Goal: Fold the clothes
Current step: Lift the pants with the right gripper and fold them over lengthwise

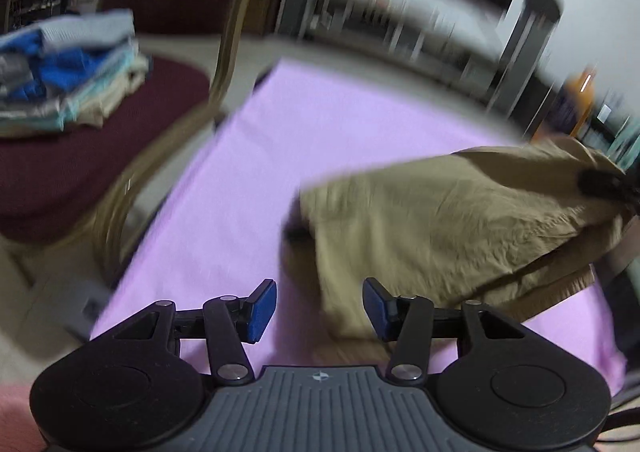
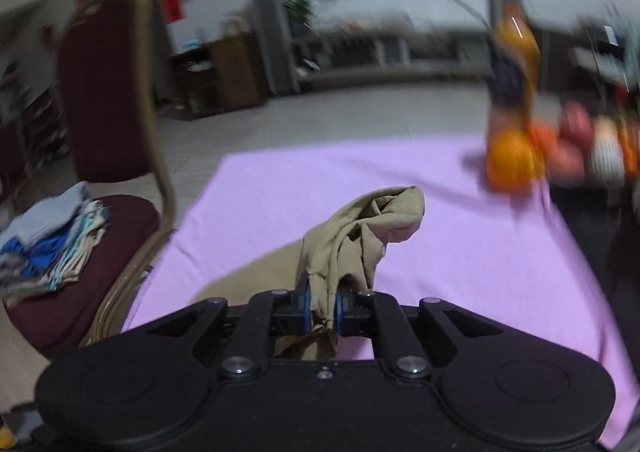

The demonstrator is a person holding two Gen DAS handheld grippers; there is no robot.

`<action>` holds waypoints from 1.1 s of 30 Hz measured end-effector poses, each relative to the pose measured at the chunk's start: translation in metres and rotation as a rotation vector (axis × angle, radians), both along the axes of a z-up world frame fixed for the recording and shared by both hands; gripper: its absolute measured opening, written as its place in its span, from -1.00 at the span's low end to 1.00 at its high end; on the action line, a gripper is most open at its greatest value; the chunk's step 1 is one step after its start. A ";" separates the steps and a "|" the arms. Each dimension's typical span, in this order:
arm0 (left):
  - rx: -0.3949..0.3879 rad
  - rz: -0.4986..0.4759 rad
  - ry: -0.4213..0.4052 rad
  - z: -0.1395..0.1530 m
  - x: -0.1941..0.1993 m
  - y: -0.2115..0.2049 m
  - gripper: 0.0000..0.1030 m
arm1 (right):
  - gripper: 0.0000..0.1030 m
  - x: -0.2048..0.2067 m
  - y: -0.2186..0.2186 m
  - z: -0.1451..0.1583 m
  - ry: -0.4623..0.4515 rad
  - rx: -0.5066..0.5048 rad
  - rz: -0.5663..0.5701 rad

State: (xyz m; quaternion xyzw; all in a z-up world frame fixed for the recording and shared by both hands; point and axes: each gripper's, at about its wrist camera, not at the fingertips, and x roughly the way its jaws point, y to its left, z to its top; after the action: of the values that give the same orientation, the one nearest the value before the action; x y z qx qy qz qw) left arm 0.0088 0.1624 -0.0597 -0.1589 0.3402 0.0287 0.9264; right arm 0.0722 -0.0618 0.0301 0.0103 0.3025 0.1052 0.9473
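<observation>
Pinching khaki garment [image 2: 360,228], right tongs [image 2: 322,310] closed; left tongs [image 1: 320,310] agape, empty.

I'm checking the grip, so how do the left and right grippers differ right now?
The left gripper is open and holds nothing; the right gripper is shut on the khaki garment. The left hovers at the garment's edge; the right lifts a bunched part of it. Both have blue pads and sit over the purple cloth.

- Your garment [image 2: 360,236] lies on the tablecloth [image 2: 460,252].
- A chair [image 2: 108,99] stands left of it (folded pile [image 2: 52,240] on its seat).
- Bottle [image 2: 512,63] and fruit [image 2: 512,159] sit far right.
</observation>
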 end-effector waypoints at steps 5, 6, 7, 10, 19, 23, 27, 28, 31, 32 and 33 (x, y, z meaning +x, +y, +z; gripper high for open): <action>-0.057 0.038 -0.017 0.003 0.001 0.011 -0.07 | -0.82 -0.018 0.031 0.066 -0.243 -0.294 0.128; -0.057 0.036 -0.016 0.002 0.001 0.010 -0.07 | -0.82 -0.021 0.033 0.075 -0.282 -0.343 0.139; -0.055 0.033 -0.016 0.001 0.000 0.009 -0.07 | -0.82 -0.023 0.034 0.082 -0.313 -0.380 0.146; -0.031 0.024 -0.025 0.002 -0.002 0.007 -0.06 | -0.82 -0.028 0.024 0.094 -0.364 -0.424 0.149; 0.022 0.014 0.006 0.000 0.005 -0.009 -0.05 | -0.82 -0.023 -0.020 0.082 -0.287 -0.253 0.200; 0.054 0.018 0.039 -0.006 0.011 -0.015 -0.05 | -0.82 0.023 -0.024 0.041 -0.185 -0.222 0.199; 0.082 0.027 0.078 -0.013 0.018 -0.018 -0.05 | -0.82 0.082 -0.018 0.002 -0.154 -0.289 0.161; 0.088 0.025 0.089 -0.015 0.021 -0.020 -0.05 | -0.82 0.096 -0.018 -0.004 -0.137 -0.282 0.155; 0.110 0.008 0.119 -0.021 0.029 -0.028 -0.06 | -0.78 0.137 -0.016 -0.023 -0.083 -0.279 0.139; 0.117 0.000 0.129 -0.023 0.033 -0.032 -0.06 | -0.74 0.148 -0.016 -0.032 -0.058 -0.293 0.127; 0.124 -0.010 0.136 -0.023 0.037 -0.036 -0.05 | -0.49 0.158 -0.017 -0.042 -0.027 -0.313 0.107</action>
State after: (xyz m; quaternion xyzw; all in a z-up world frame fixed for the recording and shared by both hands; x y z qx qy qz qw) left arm 0.0459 0.1268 -0.0828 -0.0974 0.4007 0.0557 0.9093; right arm 0.2303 -0.0786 -0.0114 -0.1550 0.3025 0.1073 0.9343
